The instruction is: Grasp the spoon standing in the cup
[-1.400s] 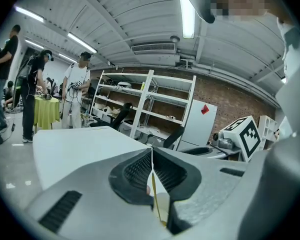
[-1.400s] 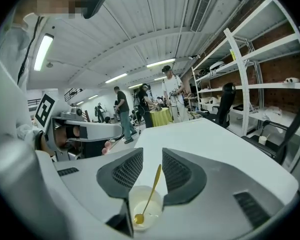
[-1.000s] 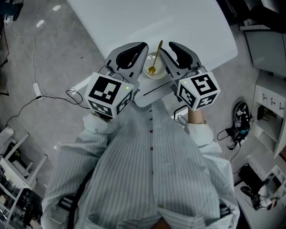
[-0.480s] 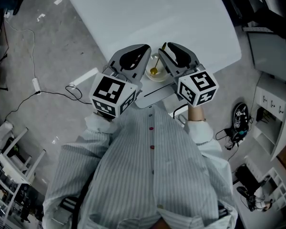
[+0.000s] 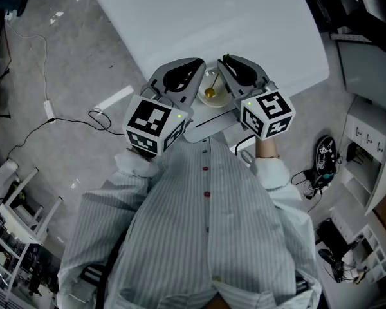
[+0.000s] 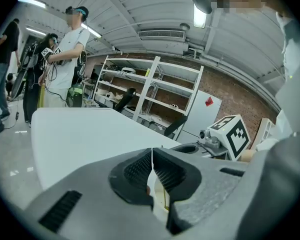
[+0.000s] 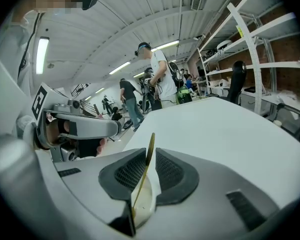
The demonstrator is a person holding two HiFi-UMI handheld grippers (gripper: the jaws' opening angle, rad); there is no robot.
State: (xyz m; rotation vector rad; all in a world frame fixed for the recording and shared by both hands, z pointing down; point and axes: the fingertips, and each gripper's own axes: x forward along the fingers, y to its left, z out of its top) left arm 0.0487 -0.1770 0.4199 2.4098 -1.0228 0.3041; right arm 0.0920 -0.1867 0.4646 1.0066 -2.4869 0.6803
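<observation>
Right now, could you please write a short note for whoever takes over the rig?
Left gripper: jaws together, nothing between them, beside the cup.
Right gripper: jaws have just been closing around the spoon handle. A gap shows, so it is not clamped yet.
Things: the cup sits at the near edge of the table, with the spoon standing in it.
Done: the right jaws are lined up on the handle.
Left: finish closing and confirm the grip.
</observation>
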